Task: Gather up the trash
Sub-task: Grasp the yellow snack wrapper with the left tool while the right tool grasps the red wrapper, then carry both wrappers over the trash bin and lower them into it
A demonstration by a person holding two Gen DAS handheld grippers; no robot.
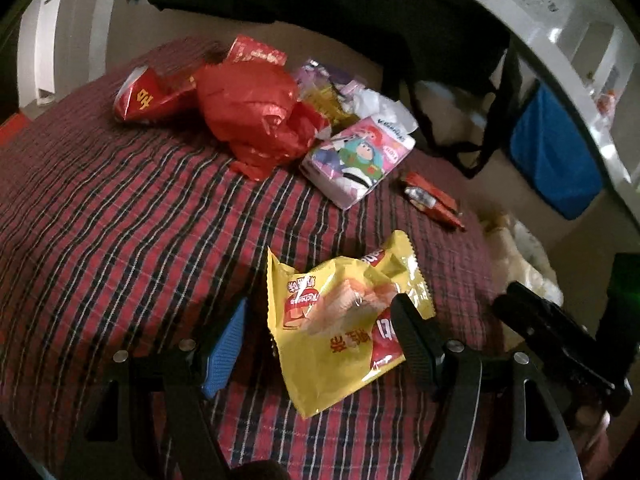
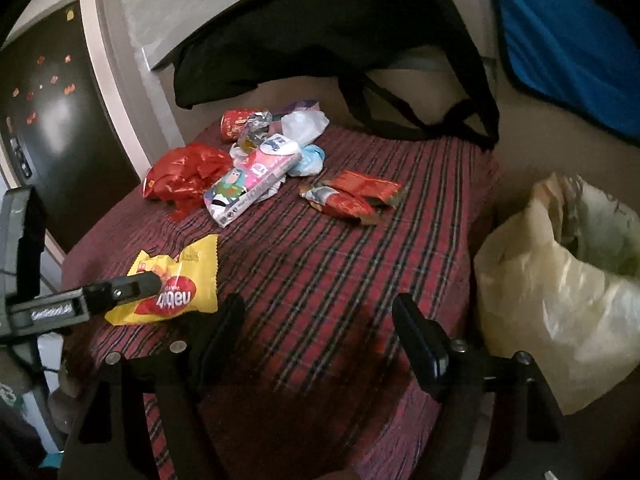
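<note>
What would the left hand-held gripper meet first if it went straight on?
Most likely the yellow snack wrapper: it lies between the open fingers of the left hand-held gripper, on the plaid cloth. Depth is unclear.

A dim room: red plaid cloth (image 2: 320,264) over the table, pale wall (image 2: 132,24), dark door (image 2: 60,128) at left.

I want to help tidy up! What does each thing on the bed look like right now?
Yellow plastic snack wrapper: torn open, lying flat between the open left tongs.
Crumpled red plastic bag: scrunched in a heap.
Cartoon-printed tissue pack: opened, lying flat.
Small red foil wrapper: crumpled, lying alone.
Pale plastic trash bag: open, beside the bed.
Right tongs: open, empty.
</note>
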